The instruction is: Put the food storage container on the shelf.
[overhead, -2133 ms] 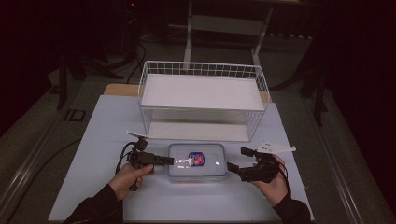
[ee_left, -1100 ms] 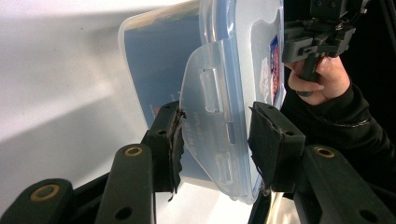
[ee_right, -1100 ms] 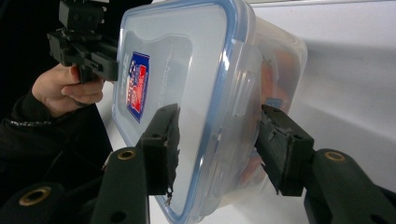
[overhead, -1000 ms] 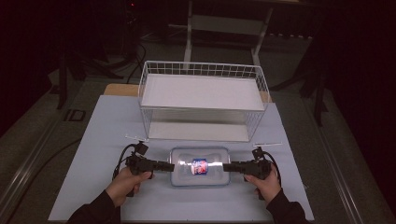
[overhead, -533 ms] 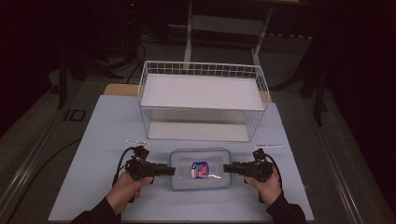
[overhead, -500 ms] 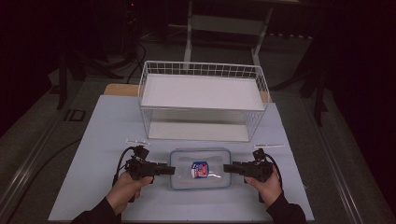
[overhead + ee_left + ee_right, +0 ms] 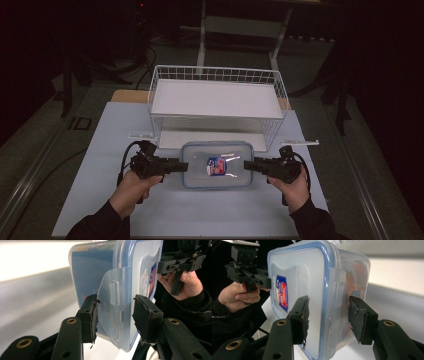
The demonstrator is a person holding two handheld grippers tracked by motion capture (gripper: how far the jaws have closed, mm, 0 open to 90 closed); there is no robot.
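The lidded plastic food container (image 7: 216, 165) is kept flat on the table mat (image 7: 90, 170) before the wire basket (image 7: 216, 100), bracketed endwise by left gripper (image 7: 181, 166) and right gripper (image 7: 248, 165), jaws spread astride each latch flap, not yet clamped, presumably for a level two-handed lift.

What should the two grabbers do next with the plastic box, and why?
Probably close both on the lidded plastic box. The left gripper straddles one end's lid clasp and the right gripper straddles the other end, but each one's jaws stand open, so nothing is gripped yet.
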